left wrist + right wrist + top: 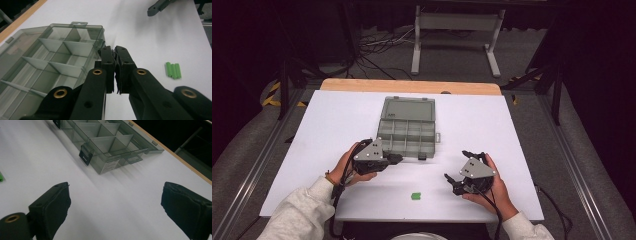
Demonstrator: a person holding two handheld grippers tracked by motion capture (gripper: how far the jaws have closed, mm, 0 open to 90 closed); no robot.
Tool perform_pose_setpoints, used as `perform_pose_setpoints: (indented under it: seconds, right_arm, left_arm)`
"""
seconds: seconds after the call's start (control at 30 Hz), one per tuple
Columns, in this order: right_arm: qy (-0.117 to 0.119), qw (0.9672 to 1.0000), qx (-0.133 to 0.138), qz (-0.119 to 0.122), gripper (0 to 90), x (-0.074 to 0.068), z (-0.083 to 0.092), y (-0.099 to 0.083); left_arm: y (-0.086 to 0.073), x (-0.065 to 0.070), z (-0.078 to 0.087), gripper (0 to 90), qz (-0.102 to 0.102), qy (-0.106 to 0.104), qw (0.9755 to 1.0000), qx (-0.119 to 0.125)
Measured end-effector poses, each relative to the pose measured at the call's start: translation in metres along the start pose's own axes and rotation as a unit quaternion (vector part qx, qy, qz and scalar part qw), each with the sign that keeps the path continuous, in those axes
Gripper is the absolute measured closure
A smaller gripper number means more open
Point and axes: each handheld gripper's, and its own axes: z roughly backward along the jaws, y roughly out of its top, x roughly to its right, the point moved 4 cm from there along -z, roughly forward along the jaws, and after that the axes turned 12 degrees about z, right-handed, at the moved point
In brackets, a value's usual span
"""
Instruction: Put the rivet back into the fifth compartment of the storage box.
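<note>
Left gripper (396, 158) closed on nothing, pads together, tips just beside the near edge of the open grey box (408, 131), probably after lifting its lid. Right gripper (451, 181) wide open and empty, waiting over bare white table (337, 125). Small green block (415, 196) near front edge, between both hands, likely meant for one compartment.

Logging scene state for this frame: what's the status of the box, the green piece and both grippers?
compartment box: lid open, lying flat behind it; compartments I can see look empty.
green piece: loose on the white table, between the two hands, untouched.
left gripper: jaws shut, nothing visible between them, at the box's near edge.
right gripper: jaws wide open, empty, over bare table.
</note>
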Motion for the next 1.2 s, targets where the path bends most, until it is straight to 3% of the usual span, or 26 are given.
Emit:
perform_pose_setpoints:
  seconds: [0.4, 0.7, 1.2]
  right_arm:
    - [0.003, 1.0, -0.002, 0.001, 9.2, -0.001, -0.001, 0.0]
    - [0.004, 1.0, -0.003, 0.002, 9.2, -0.002, -0.001, 0.0]
    - [0.005, 1.0, -0.004, 0.003, 9.2, -0.002, -0.002, 0.0]
  left_arm:
    - [-0.002, -0.023, 0.012, 86.5, 0.021, 0.039, 0.9989, 0.011]
    - [-0.011, -0.043, 0.017, 86.5, 0.055, 0.067, 0.9961, 0.016]
    - [-0.022, -0.056, 0.015, 86.4, 0.077, 0.08, 0.9939, 0.001]
